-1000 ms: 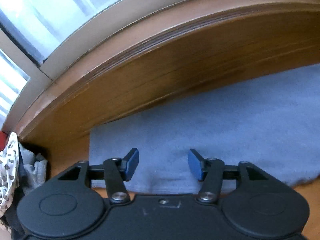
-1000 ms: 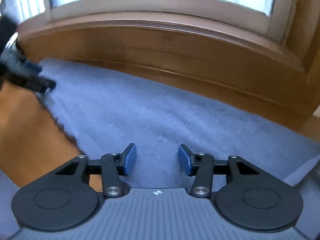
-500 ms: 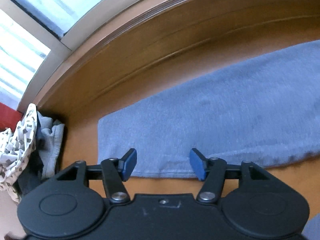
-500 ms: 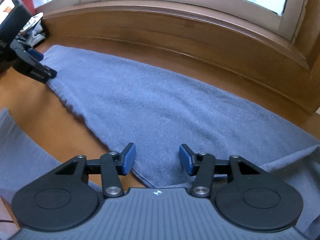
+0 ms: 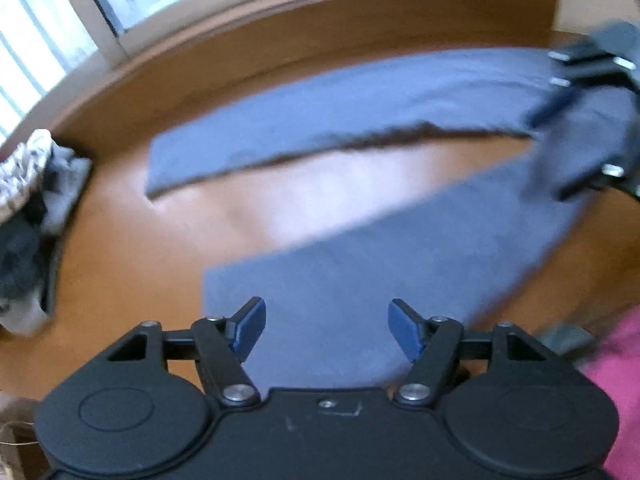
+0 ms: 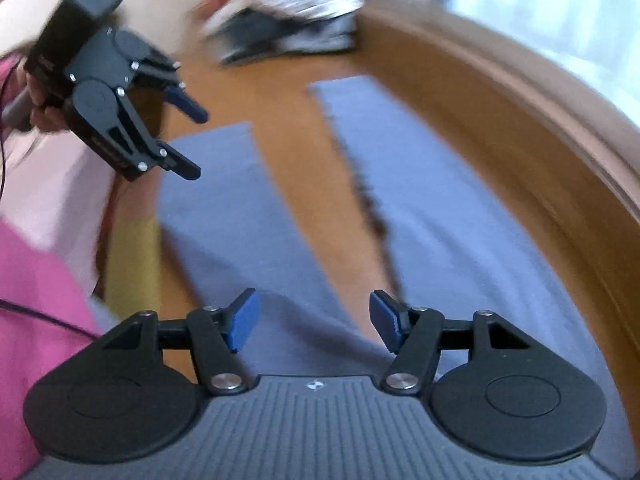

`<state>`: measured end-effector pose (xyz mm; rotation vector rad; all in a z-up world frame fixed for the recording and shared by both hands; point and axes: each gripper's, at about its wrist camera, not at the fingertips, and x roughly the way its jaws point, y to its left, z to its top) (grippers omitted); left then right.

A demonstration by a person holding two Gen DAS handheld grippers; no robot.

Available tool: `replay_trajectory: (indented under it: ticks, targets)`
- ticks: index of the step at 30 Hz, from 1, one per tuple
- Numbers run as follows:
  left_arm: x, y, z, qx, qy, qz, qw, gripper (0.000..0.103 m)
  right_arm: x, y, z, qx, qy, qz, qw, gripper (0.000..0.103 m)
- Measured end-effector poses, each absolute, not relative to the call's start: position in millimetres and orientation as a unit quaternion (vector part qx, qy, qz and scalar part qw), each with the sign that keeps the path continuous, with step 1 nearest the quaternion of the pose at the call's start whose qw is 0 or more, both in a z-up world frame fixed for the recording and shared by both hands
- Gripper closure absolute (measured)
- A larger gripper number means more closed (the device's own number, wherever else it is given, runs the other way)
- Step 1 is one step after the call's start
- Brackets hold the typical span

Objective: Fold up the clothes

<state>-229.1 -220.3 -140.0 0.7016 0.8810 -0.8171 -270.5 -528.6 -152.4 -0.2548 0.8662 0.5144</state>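
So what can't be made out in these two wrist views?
- Grey-blue garment: its right end is hidden behind the blurred right gripper in the left wrist view; its near part is covered by the camera body in the right wrist view.
- Clothes pile: too smeared by motion blur to tell items apart.
- Left gripper: jaws opening, nothing between them; the hand is cut off by the frame edge.

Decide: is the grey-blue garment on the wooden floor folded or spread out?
Spread out: the grey-blue garment lies flat, its two long parts apart with bare wooden floor between.
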Motion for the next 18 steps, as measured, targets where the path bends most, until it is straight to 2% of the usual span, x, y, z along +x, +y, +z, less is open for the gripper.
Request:
replay_trajectory:
  ticks: [6, 17, 18]
  targets:
    - [-251, -225, -160, 0.349, 0.39, -0.398, 0.753, 0.038, -247, -485, -165, -0.23, 0.423, 0.329, 0.812, 0.039]
    - [-244, -211, -165, 0.378, 0.382, -0.418, 0.732, 0.038, -233, -470, -178, -0.259, 0.471, 0.366, 0.759, 0.04]
    - [-243, -210, -165, 0.381, 0.383, -0.417, 0.73, 0.038, -232, -469, -181, -0.259, 0.475, 0.366, 0.757, 0.044]
